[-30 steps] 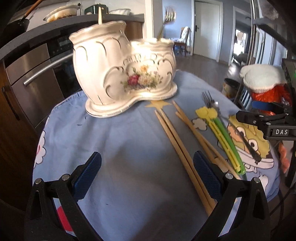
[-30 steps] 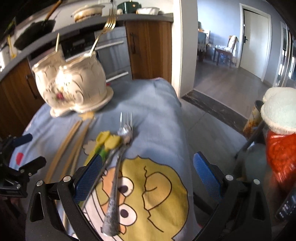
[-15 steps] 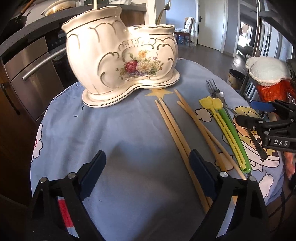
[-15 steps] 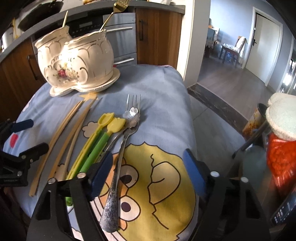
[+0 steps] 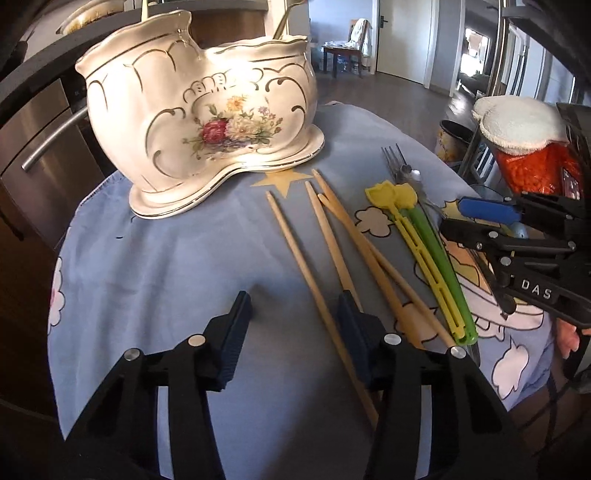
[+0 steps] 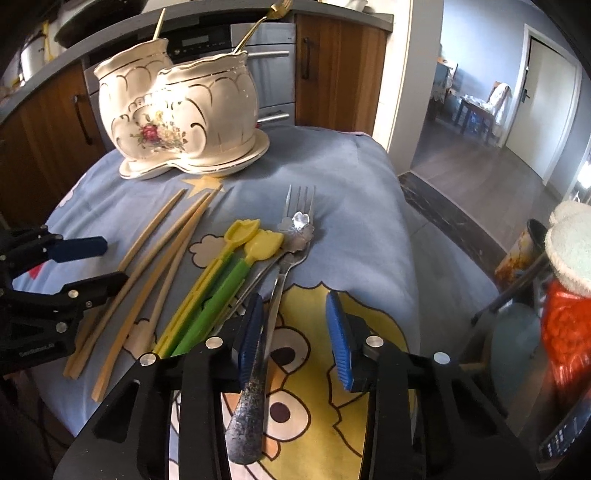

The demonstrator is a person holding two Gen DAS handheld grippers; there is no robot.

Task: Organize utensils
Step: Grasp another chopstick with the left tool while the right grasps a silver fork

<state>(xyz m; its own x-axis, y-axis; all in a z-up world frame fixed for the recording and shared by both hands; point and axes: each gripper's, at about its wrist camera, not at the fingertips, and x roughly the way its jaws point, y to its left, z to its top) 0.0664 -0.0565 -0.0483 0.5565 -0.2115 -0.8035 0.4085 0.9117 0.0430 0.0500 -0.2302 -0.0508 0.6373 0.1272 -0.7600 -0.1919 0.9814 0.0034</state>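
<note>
Both grippers low over the cloth, jaws half-closed, nothing pinched yet.

"DAS" reads in white on the right gripper body, seen from the left wrist; the label on the left gripper in the right view is too small to read. The left gripper's jaws have just been closing, only bare blue cloth between them, the wooden chopsticks just by its right pad. The right gripper's jaws have been closing too, the fork handle against the left pad, not clamped. Only the right view shows the gold utensils standing in the ceramic holder. Yellow and green plastic spoons lie between the chopsticks and the fork.
</note>
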